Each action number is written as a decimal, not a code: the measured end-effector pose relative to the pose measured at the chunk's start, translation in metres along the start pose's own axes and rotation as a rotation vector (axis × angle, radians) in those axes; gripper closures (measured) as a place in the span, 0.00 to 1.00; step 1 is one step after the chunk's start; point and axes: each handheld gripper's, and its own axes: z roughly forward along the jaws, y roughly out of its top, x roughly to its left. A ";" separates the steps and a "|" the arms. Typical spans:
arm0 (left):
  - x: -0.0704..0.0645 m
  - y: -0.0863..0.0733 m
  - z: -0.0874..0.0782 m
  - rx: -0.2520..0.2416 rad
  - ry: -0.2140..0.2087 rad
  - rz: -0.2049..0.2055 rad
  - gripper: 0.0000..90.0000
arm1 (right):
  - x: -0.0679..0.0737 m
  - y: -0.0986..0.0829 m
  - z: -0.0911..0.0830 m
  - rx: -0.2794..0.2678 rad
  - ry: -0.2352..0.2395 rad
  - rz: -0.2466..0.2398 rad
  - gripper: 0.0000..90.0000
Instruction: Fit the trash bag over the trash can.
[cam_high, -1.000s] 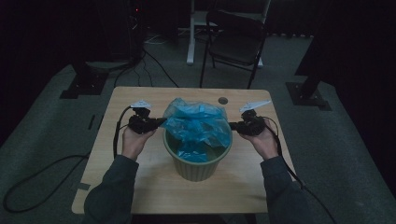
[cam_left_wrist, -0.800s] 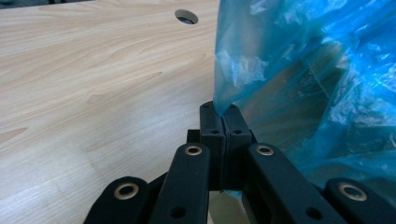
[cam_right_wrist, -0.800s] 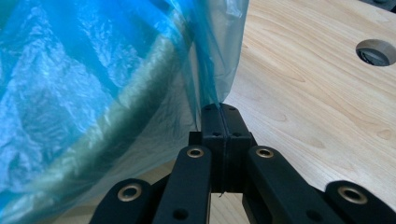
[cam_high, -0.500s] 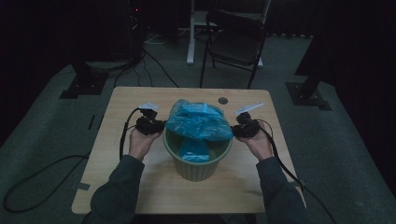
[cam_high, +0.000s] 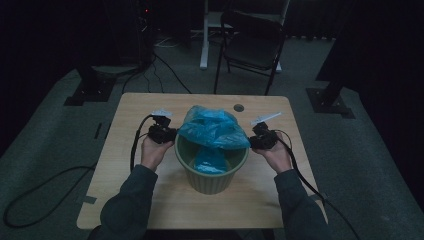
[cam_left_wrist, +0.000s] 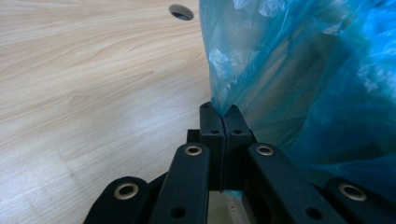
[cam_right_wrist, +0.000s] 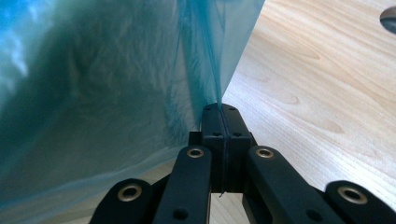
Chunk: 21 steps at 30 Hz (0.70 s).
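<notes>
Over the green bin (cam_high: 212, 175), both grippers' fingers (cam_left_wrist: 223, 122) are pressed together, pinching the blue bag (cam_high: 212, 127)

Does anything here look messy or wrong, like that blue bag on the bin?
Nothing is spilled or broken. The blue bag just isn't fitted: it bunches up above the green bin, part hanging inside, while the left tool and right tool each pinch an edge of it.
</notes>
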 end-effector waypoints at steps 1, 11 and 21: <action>0.005 -0.003 0.002 0.010 0.006 -0.013 1.00 | 0.002 0.001 -0.004 -0.029 0.008 -0.019 1.00; 0.014 -0.011 0.007 0.044 0.018 -0.043 1.00 | 0.008 0.007 -0.010 -0.081 0.002 -0.041 1.00; 0.003 -0.006 0.002 0.000 -0.017 -0.009 1.00 | -0.002 0.000 0.005 0.029 -0.016 0.012 1.00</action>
